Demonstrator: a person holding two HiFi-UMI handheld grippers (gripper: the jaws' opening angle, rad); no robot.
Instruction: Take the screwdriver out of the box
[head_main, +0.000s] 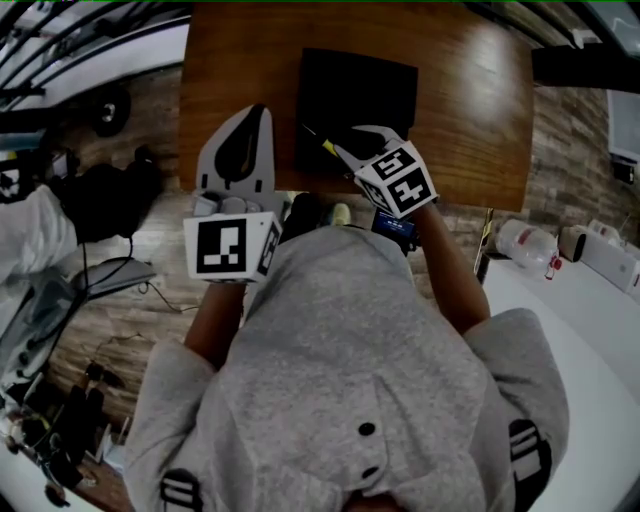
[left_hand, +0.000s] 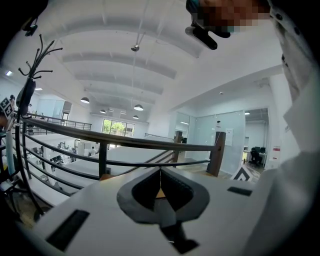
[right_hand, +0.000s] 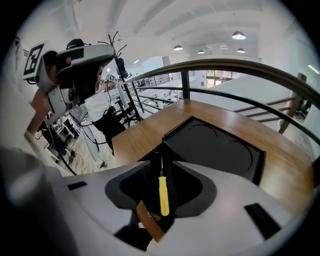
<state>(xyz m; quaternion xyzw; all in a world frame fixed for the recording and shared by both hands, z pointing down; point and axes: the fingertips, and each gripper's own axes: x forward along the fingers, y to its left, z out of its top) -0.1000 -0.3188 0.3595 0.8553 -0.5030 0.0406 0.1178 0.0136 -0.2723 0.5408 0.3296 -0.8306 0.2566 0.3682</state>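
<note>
Right claw (right_hand: 161, 167) spread wide — yellow screwdriver (right_hand: 163, 196) between its jaws, ungripped, by near edge of black box (right_hand: 215, 142) on counter (right_hand: 145, 132). Left claw (left_hand: 160, 172) closed, empty.

A grey hooded top (head_main: 350, 340) is worn, marked with 2 small dark eyelets (head_main: 367, 428) and a black-and-white striped patch (head_main: 530, 450) at each shoulder. The left tool (head_main: 257, 112) and the right tool (head_main: 340, 148) are cased in pale grey-white shells, lined with dark grey round the inner opening and cut with black rectangular slots. The left cube (head_main: 230, 247) and the right cube (head_main: 400, 180) are faced with black square markers on white.
</note>
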